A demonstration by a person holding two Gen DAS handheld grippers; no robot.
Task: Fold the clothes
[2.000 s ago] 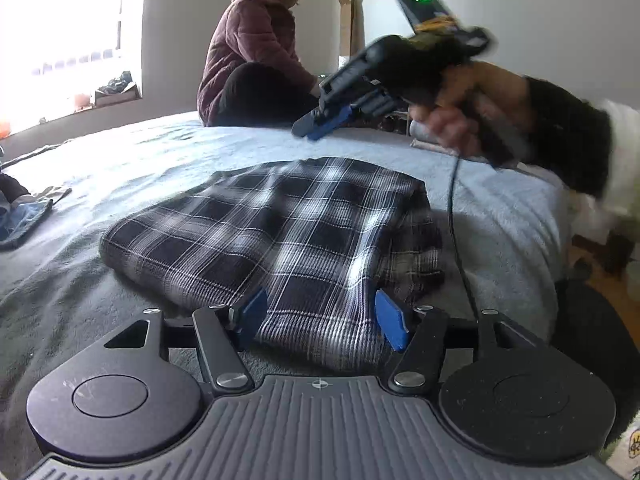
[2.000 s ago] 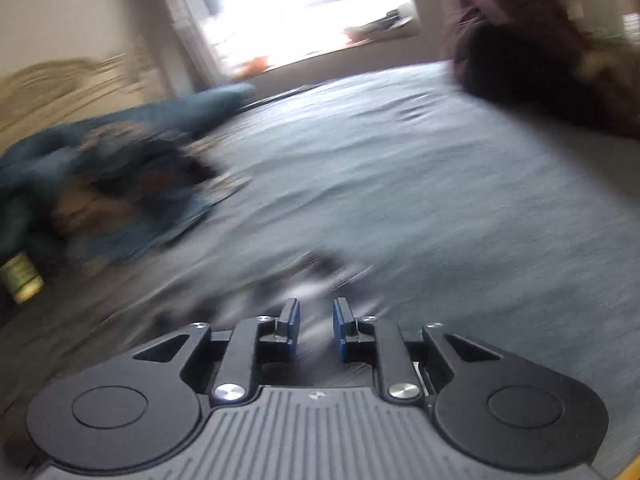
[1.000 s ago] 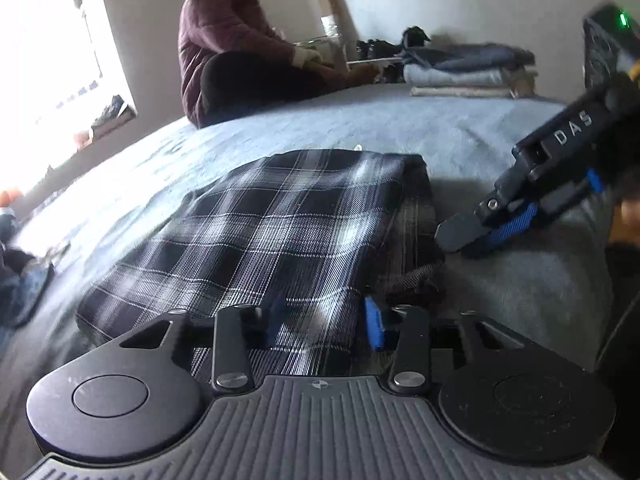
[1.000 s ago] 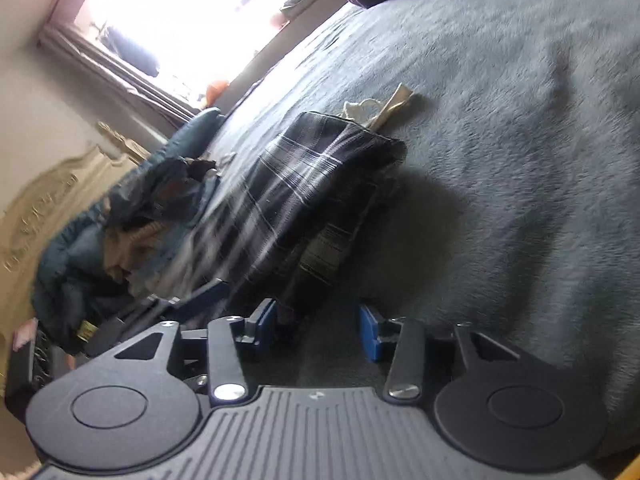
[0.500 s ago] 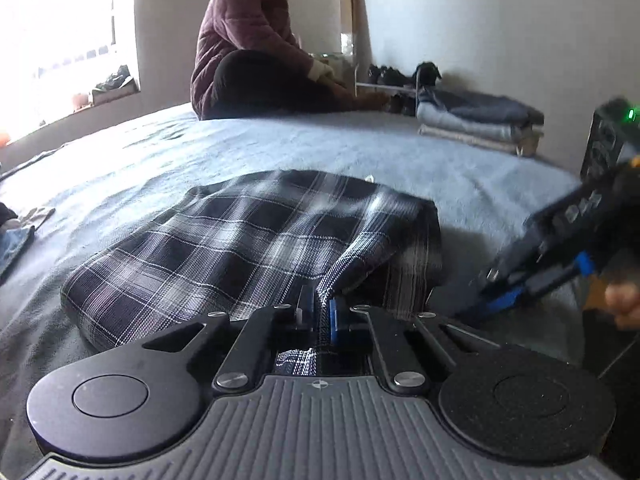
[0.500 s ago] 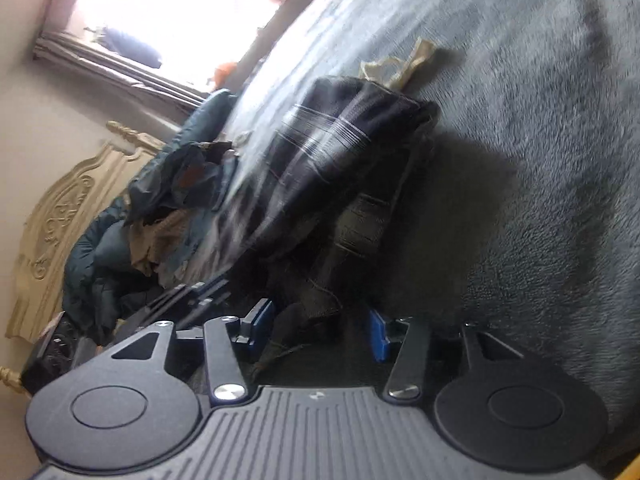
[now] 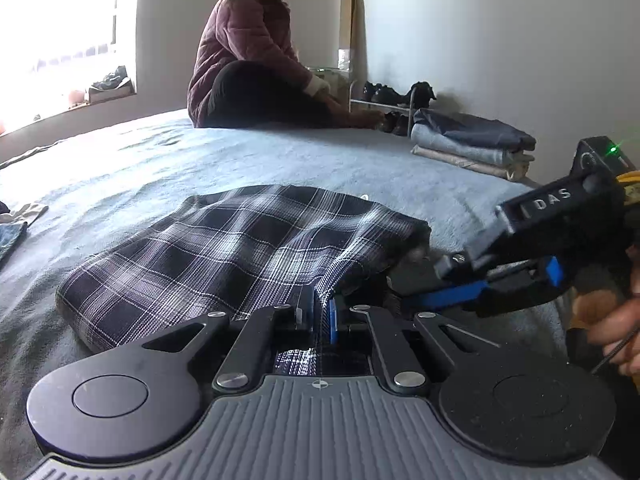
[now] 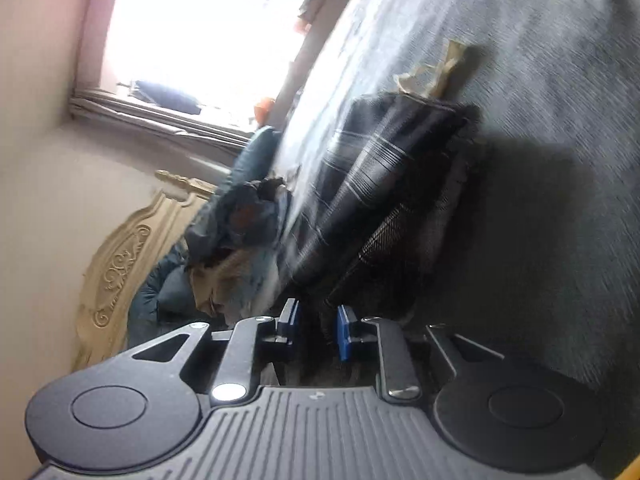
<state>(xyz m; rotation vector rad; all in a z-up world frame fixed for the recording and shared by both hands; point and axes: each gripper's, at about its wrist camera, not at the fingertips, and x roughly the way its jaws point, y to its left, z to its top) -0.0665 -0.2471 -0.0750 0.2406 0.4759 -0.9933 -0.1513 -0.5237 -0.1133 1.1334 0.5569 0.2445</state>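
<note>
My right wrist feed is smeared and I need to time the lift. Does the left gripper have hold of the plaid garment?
Observer: Yes. In the left wrist view, the left gripper is shut on the near edge of the plaid garment, with a ridge of cloth pinched between its jaws.
Operator: Where does my right gripper sit relative to it?
Observer: The right gripper is just to the right, at the garment's right-hand corner. Its jaws are closing with the cloth's edge between them.
Operator: Is anything already folded?
Observer: Yes, a stack of folded clothes lies beyond the garment, at the far right.
</note>
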